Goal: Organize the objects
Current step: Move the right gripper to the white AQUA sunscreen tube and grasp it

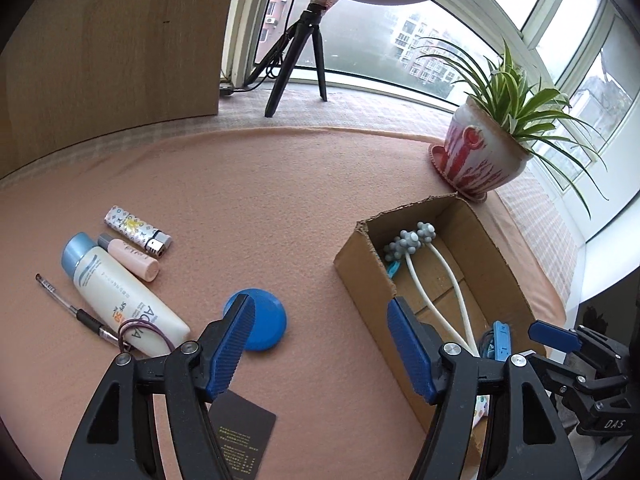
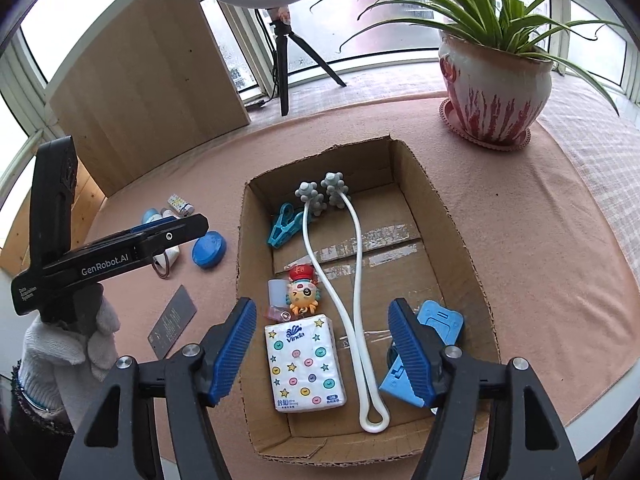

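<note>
A cardboard box (image 2: 448, 216) holds a white neck massager (image 2: 352, 264), a tissue pack (image 2: 304, 364), a toy keychain (image 2: 302, 290), a blue clip (image 2: 282, 226) and blue parts (image 2: 440, 320). My right gripper (image 2: 322, 344) hangs open and empty over the box's near end. My left gripper (image 1: 320, 340) is open and empty above the pink cloth, left of the box (image 1: 360, 276). A blue round lid (image 1: 262, 320) lies just past its left finger. A sunscreen bottle (image 1: 120, 292), a pink tube (image 1: 132, 258), a lighter (image 1: 136, 230), a pen (image 1: 72, 308) and a dark card (image 1: 244, 436) lie at the left.
A potted plant (image 2: 492, 80) stands behind the box on a saucer. A ring light on a tripod (image 2: 280, 40) and a wooden board (image 2: 148, 68) stand at the back by the window. The table's edge runs close at the right (image 2: 600, 412).
</note>
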A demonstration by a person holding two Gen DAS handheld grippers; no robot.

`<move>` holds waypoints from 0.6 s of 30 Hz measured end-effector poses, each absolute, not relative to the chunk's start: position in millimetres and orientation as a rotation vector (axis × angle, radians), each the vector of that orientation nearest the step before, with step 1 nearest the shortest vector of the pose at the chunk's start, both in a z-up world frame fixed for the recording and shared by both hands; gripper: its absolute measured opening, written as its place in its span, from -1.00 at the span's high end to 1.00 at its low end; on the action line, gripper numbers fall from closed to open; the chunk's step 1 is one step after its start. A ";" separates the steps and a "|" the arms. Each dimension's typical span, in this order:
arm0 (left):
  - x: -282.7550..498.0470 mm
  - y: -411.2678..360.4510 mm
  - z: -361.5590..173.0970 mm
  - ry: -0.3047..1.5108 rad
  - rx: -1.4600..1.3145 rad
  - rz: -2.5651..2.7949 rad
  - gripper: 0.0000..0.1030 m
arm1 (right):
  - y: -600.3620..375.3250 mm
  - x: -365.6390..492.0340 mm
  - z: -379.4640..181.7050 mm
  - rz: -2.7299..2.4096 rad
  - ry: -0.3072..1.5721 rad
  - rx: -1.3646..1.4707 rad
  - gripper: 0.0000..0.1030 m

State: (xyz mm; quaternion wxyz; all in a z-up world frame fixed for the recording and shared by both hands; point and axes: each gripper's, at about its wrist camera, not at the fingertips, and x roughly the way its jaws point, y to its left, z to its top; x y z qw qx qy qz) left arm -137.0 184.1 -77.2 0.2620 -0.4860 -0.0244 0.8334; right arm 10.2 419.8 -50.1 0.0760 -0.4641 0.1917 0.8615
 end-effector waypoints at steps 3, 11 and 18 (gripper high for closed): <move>-139.5 158.8 -80.4 -0.083 -1.340 2.284 -0.39 | 410.6 -4.6 -49.2 2.612 0.577 -1.409 -0.26; -130.1 72.6 -89.4 -0.149 -1.408 2.382 -0.39 | 367.2 -57.8 -50.6 2.722 0.561 -1.506 -0.26; -114.5 -2.8 -98.3 -0.220 -1.478 2.444 -0.39 | 324.8 -115.1 -64.9 2.793 0.616 -1.620 -0.26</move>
